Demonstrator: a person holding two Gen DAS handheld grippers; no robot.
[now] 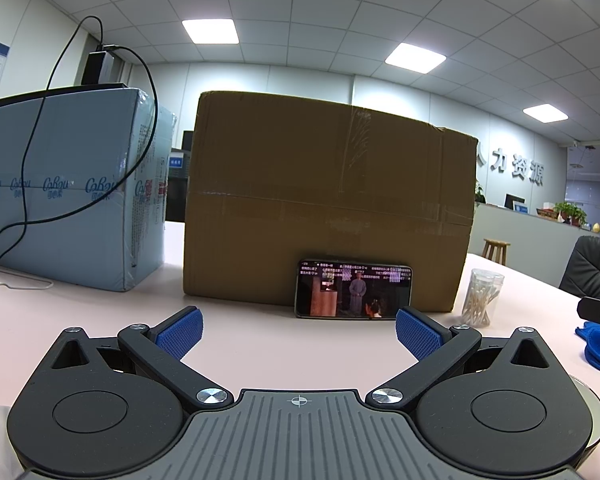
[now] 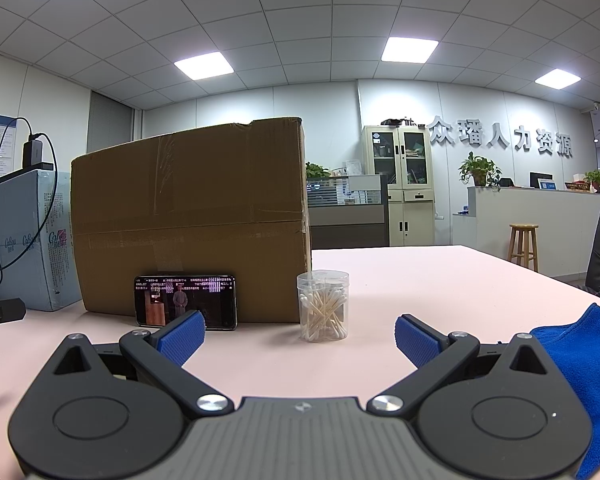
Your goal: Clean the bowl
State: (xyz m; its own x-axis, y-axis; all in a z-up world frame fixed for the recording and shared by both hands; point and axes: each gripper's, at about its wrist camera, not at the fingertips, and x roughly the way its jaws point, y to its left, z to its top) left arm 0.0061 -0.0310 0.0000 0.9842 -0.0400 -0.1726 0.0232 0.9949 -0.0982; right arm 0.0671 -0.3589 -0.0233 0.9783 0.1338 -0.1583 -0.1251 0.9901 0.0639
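Observation:
My left gripper [image 1: 299, 334] is open and empty, low over the pink table [image 1: 240, 332]. My right gripper [image 2: 299, 336] is open and empty too. A blue cloth [image 2: 580, 364] lies on the table just right of the right gripper; it also shows in the left wrist view [image 1: 598, 348] at the right edge. A metallic curved rim [image 1: 594, 412], possibly the bowl, peeks out under the left gripper's right side; the rest is hidden. The right gripper's tip [image 1: 598, 312] shows at the left view's right edge.
A large cardboard box [image 1: 328, 200] stands ahead with a phone [image 1: 354, 294] leaning on it. A clear cup of cotton swabs [image 2: 323, 306] stands right of the phone. A light blue tissue pack [image 1: 68, 188] with a black cable stands at the left.

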